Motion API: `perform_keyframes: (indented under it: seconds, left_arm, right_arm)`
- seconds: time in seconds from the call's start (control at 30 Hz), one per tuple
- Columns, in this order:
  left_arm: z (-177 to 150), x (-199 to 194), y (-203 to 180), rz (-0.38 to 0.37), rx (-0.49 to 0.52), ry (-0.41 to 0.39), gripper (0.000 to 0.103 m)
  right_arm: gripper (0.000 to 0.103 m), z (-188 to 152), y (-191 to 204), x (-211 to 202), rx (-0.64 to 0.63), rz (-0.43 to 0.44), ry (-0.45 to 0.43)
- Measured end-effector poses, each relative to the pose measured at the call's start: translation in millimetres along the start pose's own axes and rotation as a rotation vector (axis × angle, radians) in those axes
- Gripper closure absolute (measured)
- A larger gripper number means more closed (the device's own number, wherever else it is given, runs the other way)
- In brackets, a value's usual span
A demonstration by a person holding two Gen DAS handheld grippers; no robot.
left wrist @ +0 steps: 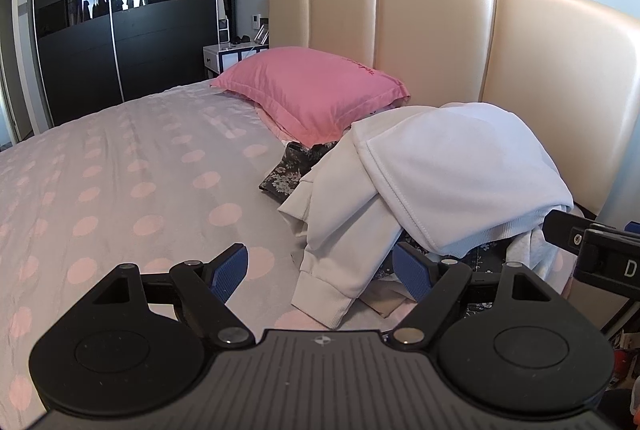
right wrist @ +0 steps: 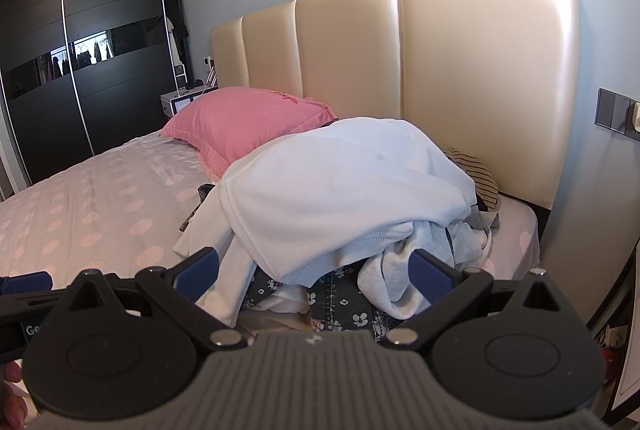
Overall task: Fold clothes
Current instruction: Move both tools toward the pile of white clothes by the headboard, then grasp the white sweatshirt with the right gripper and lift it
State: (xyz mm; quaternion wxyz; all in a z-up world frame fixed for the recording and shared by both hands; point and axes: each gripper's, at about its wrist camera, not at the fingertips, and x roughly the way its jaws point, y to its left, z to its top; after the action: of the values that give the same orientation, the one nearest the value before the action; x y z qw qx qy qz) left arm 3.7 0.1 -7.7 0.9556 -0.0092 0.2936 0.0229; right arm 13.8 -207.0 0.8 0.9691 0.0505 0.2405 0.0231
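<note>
Grippers (left wrist: pixel 322 272) (right wrist: pixel 314 272) agape, clothes pile (right wrist: pixel 340 197) bedside — bedspread (left wrist: pixel 120 169) bare

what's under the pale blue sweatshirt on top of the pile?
Under the pale blue sweatshirt: a cream sweatshirt, dark floral fabric, a grey garment and a striped piece poke out. Anything beneath its middle is covered.

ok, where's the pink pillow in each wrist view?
Left wrist: pink pillow sits centre, slightly above the middle, left of the clothes pile.
Right wrist: pink pillow sits left of centre, partly behind the pile.
Shared landmark: the headboard behind both.
</note>
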Motion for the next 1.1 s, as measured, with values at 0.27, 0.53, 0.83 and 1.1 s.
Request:
perform_keyframes:
  seconds: [0.27, 0.53, 0.83, 1.1]
  left_arm:
    - [-1, 3, 2, 0.018, 0.001, 0.015, 0.023]
    - [-4, 9, 7, 0.036, 0.009, 0.034, 0.023]
    - [-9, 22, 36, 0.073, -0.030, 0.076, 0.023]
    - [-14, 38, 72, 0.114, -0.088, 0.122, 0.023]
  right_arm:
    - [0.001, -1, -1, 1, -0.002, 0.006, 0.005]
    - [0.001, 2, -6, 13, 0.013, 0.055, 0.082]
    - [0.001, 12, -15, 42, 0.015, 0.182, 0.208]
    - [0.001, 36, -9, 91, -0.210, 0.136, 0.227]
